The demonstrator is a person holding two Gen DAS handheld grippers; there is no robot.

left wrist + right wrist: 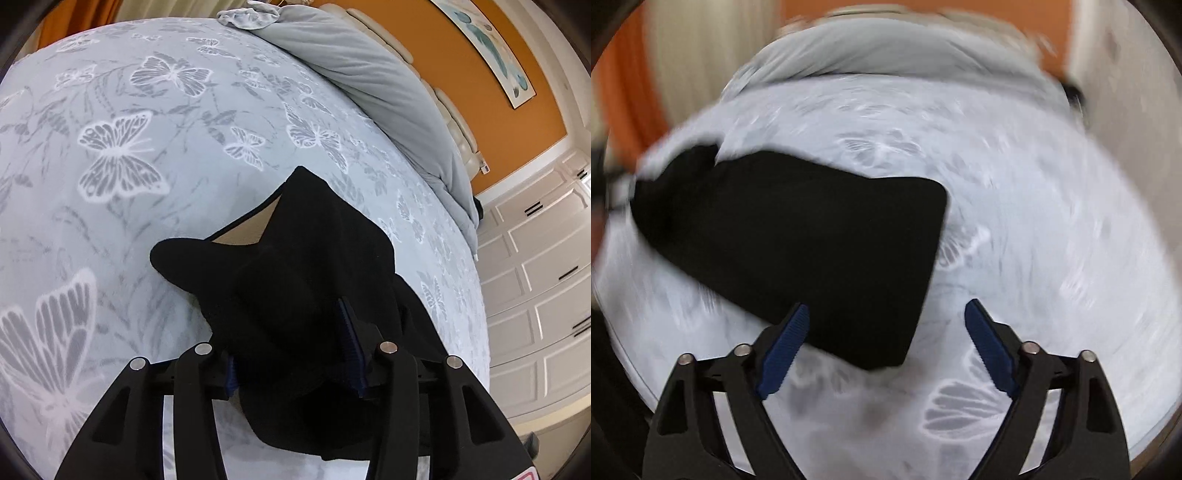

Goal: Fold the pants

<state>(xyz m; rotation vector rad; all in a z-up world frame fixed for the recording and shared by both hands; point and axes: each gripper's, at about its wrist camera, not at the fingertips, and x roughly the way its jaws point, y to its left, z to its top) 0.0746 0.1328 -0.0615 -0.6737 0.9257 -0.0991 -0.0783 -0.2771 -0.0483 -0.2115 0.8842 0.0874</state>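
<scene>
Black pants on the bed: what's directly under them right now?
The black pants lie on the butterfly-print bedspread, which shows all around them. A tan inner lining peeks out at one opening. Whatever lies beneath the fabric itself is covered.

Two handheld grippers, black frames with blue ribbed pads

The left gripper (pixel 291 343) and right gripper (pixel 886 343) each have black angular linkage arms with triangular cut-outs, round silver pivot pins at the joints, and dark blue ridged pads (pixel 786 350) lining the fingers' inner faces.
</scene>
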